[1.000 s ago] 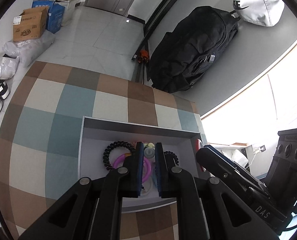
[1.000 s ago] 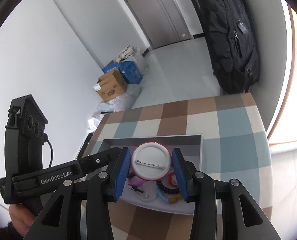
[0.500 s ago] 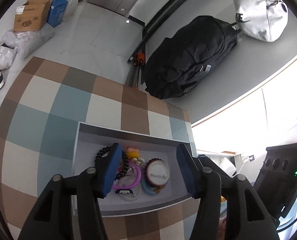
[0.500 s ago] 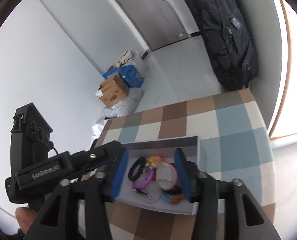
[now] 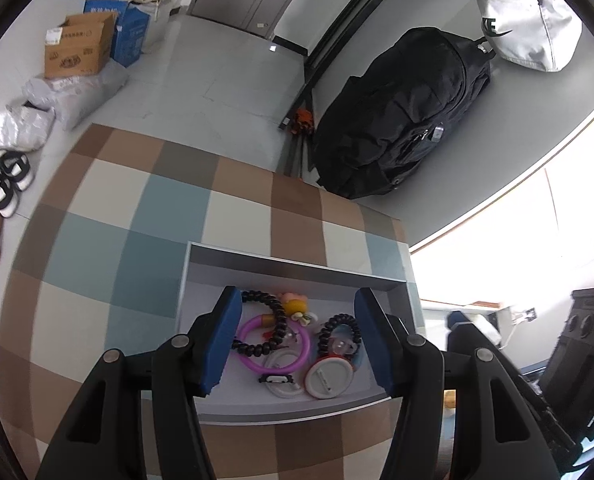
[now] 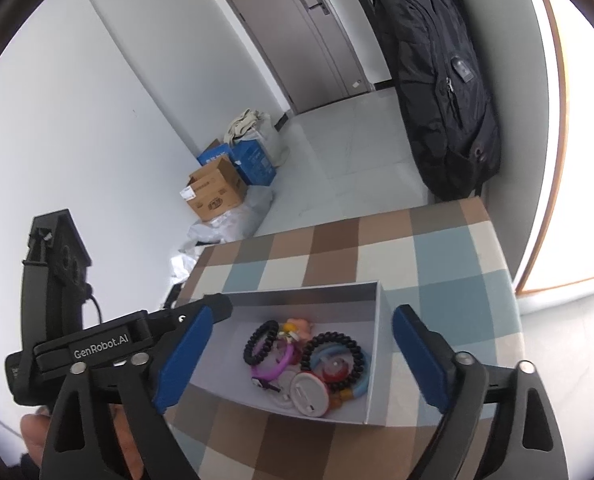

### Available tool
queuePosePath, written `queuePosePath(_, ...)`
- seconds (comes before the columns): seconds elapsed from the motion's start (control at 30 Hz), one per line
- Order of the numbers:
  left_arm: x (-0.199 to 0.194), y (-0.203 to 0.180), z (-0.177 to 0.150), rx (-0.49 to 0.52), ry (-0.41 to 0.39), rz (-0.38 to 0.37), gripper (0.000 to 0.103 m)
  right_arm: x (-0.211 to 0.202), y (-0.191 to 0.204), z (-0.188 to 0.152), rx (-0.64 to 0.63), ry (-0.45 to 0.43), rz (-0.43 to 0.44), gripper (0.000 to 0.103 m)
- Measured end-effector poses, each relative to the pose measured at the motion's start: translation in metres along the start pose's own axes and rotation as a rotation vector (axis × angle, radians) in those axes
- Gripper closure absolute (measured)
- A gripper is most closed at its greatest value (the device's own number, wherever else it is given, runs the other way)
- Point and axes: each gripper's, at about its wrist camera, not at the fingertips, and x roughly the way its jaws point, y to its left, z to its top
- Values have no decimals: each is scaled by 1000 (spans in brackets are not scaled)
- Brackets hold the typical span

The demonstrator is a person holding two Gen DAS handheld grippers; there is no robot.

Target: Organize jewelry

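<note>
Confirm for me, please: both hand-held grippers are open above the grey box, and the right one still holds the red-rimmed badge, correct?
Not quite. The right hand-held gripper is open and holds nothing; the right wrist view shows the red-rimmed badge lying inside the grey box. The left hand-held gripper is indeed open too.

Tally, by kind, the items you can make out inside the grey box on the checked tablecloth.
Black spiral coil hair ties: 2
Pink plastic ring: 1
Round white badges: 2
Light blue ring: 1
Yellow-orange charm: 1
Total: 7

Two black coil bands (image 5: 265, 326), two badges (image 5: 329, 378)
</note>
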Motion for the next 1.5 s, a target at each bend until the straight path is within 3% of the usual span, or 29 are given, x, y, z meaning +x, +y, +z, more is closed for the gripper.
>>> queuePosePath(0.23,-16,-9,-3,55,-71,65,48,-12,4,-1,-35,-40,-12,0)
queuePosePath(0.33,-27,-15,-5,93,-120,95,33,-18,7,-3,-70,-59,-26,0)
queuePosePath(0.4,-34,-16,-9,110,-163,117,31,-21,9,-5,-86,-70,-32,0)
queuePosePath(0.87,-70,-28,-36,214,-289,205,28,-57,36,-24,-227,-181,-5,0)
queuePosePath(0.93,-76,-28,-42,212,-306,206,20,-63,39,-29,-234,-201,3,0)
queuePosePath(1.0,-80,-28,-48,217,-325,220,20,-68,40,-34,-240,-212,1,0)
queuePosePath(1.5,-95,-26,-79,238,-368,258,20,-87,45,-68,-314,-220,-19,0)
